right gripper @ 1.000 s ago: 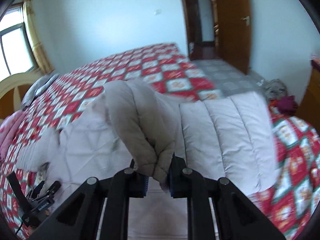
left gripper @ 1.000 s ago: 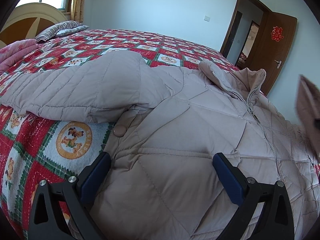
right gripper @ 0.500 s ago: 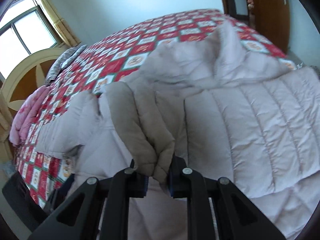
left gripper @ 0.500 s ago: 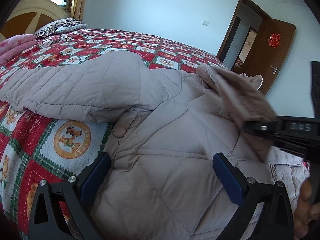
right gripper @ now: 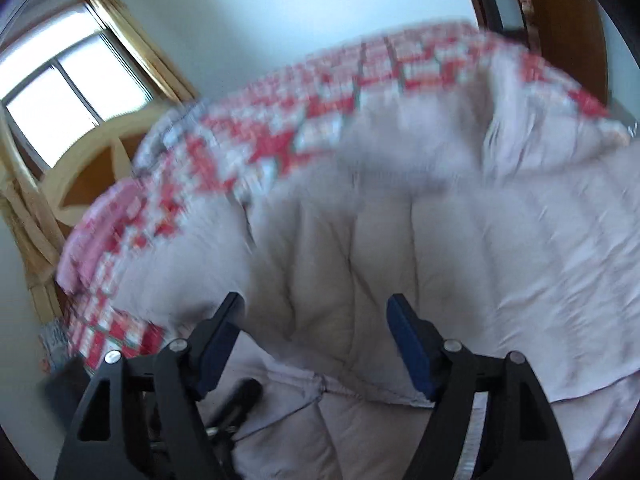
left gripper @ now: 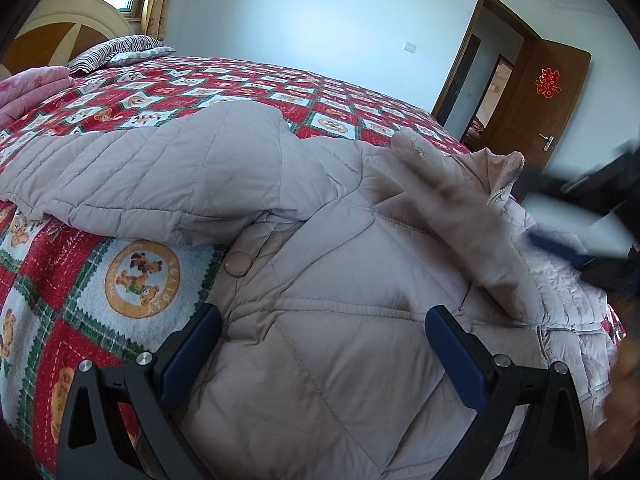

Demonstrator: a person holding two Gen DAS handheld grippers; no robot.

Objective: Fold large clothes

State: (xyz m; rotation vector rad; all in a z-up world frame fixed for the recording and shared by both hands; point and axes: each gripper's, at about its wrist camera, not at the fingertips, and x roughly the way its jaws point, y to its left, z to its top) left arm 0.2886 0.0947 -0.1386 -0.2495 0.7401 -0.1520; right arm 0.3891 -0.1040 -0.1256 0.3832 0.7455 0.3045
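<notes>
Nearest, the left gripper (left gripper: 320,344) stood with jaws wide, pressed over the pale beige quilted puffer jacket (left gripper: 320,280) spread on the bed's red checked teddy-bear blanket (left gripper: 132,276). The right gripper (right gripper: 312,336) had its jaws opening, the beige sleeve (right gripper: 320,280) loose between them. That puffy sleeve might spring back off the jacket's front. Farther off, a red paper character (left gripper: 549,82) marked the brown wooden door (left gripper: 536,100); the blanket's small lettering was unreadable.

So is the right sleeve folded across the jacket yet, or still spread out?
Folded across. The right sleeve lies diagonally over the jacket front, and the right hand-held gripper is opening, its pads clear of the fabric.
</notes>
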